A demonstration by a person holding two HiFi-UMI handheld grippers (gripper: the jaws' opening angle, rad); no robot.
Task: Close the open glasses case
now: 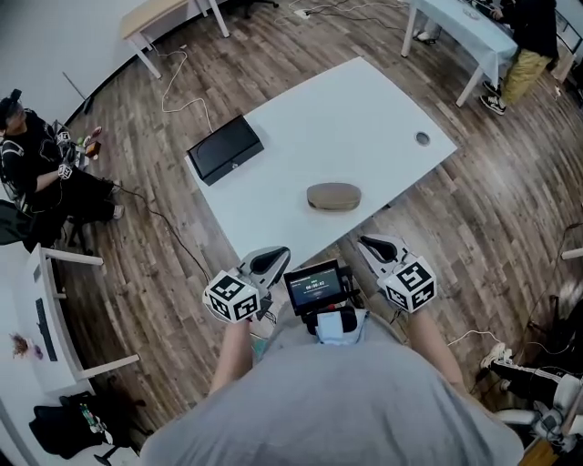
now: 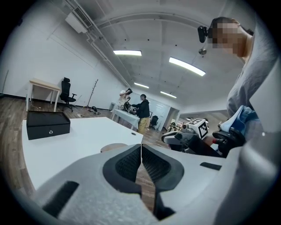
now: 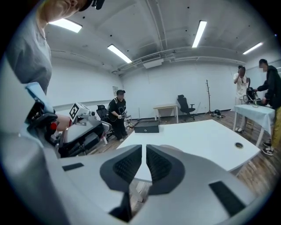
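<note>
The glasses case (image 1: 333,196), a tan oval shell, lies flat near the front edge of the white table (image 1: 364,118); its lid looks down. In the left gripper view it is a tan sliver (image 2: 115,147) just above the jaws. My left gripper (image 1: 273,258) and right gripper (image 1: 369,244) hover off the table's near edge, close to my body, both short of the case. The left gripper's (image 2: 141,147) pads meet with nothing between them. The right gripper's (image 3: 144,149) pads are also together and empty.
A black box (image 1: 225,148) sits at the table's far left corner, and a cable grommet (image 1: 422,138) near its right edge. A seated person (image 1: 36,164) is at the left, another person (image 1: 533,36) by a second table (image 1: 465,27) at the top right. Cables cross the wood floor.
</note>
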